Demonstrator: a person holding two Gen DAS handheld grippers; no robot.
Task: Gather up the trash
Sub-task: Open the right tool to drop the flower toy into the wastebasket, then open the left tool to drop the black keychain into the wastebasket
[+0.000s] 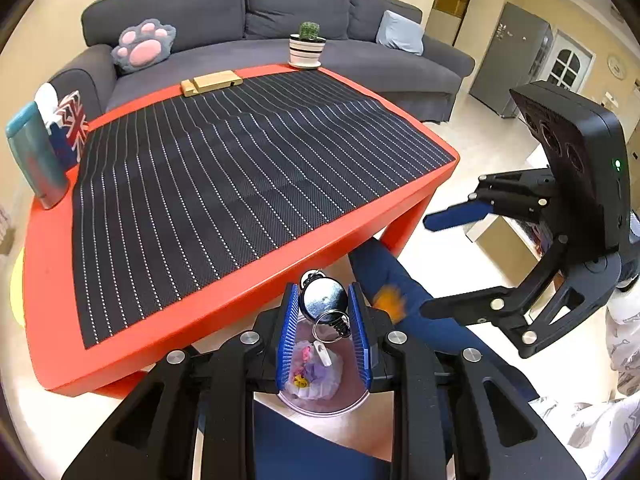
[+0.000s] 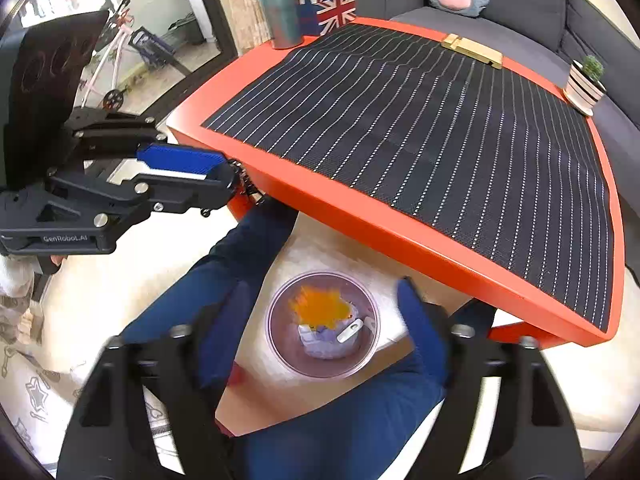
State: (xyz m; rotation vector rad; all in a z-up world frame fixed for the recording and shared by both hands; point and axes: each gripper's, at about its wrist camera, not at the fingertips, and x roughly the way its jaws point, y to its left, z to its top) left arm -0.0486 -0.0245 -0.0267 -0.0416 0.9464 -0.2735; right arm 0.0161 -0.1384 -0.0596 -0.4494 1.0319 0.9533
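Jaws of left gripper (image 1: 324, 334) clamp pocket watch (image 1: 323, 299), "GenRobot.AI" on body

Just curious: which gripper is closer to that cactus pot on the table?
Right, but only slightly. The right gripper and left gripper both hang beyond the table's near edge, opposite the cactus pot.

Table edge (image 2: 400, 236) beside bin (image 2: 276, 344) — overhead clear

The right gripper (image 2: 320, 328) hangs with jaws wide above a clear bin (image 2: 276, 344). An orange scrap (image 2: 320, 306), blurred, sits over crumpled wrappers (image 2: 324, 344) inside.
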